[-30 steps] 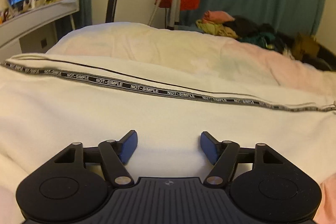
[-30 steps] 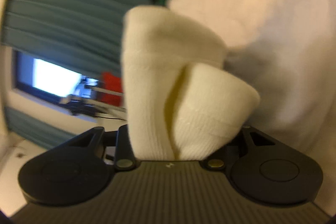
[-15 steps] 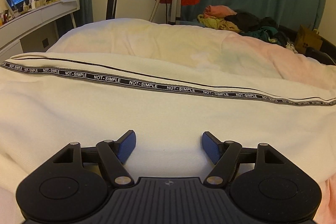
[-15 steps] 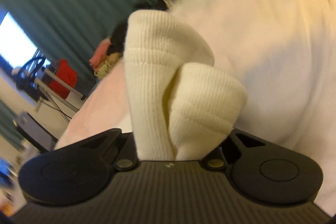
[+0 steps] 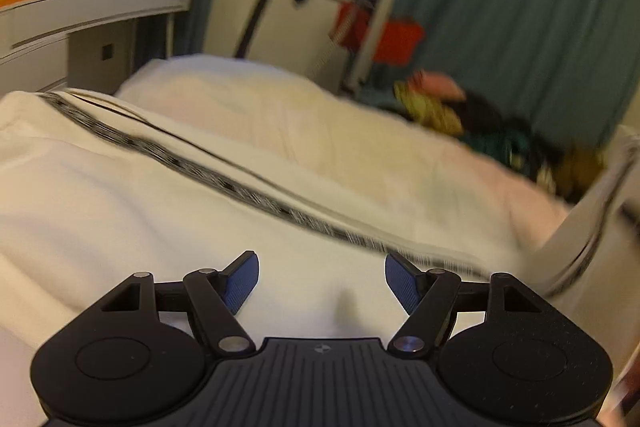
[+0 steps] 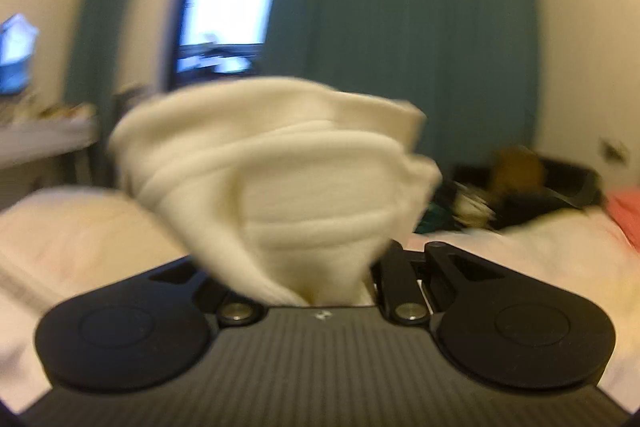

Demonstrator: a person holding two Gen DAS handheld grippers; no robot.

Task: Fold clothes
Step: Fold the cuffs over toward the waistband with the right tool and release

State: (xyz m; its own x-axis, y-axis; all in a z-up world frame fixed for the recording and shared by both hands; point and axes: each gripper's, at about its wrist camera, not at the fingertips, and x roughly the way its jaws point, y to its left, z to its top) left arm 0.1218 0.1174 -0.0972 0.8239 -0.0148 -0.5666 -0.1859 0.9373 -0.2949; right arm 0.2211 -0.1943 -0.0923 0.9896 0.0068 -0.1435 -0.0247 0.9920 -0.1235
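Rolling upright since earlier, right claw (image 6: pixel 332 291) grips cream garment (image 6: pixel 280 187).

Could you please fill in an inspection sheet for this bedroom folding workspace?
Surface: pale pink-white quilted bed.
Job's things: cream knit garment with black lettered tape stripe, spread across the bed; its ribbed cream cuff bunched in the right gripper.
Clutter: heap of mixed coloured clothes at the far bed edge.
Grippers: left gripper open, empty; right gripper shut on the cuff.
Cables: nothing seen.
Surroundings: teal curtains, window, white shelf.
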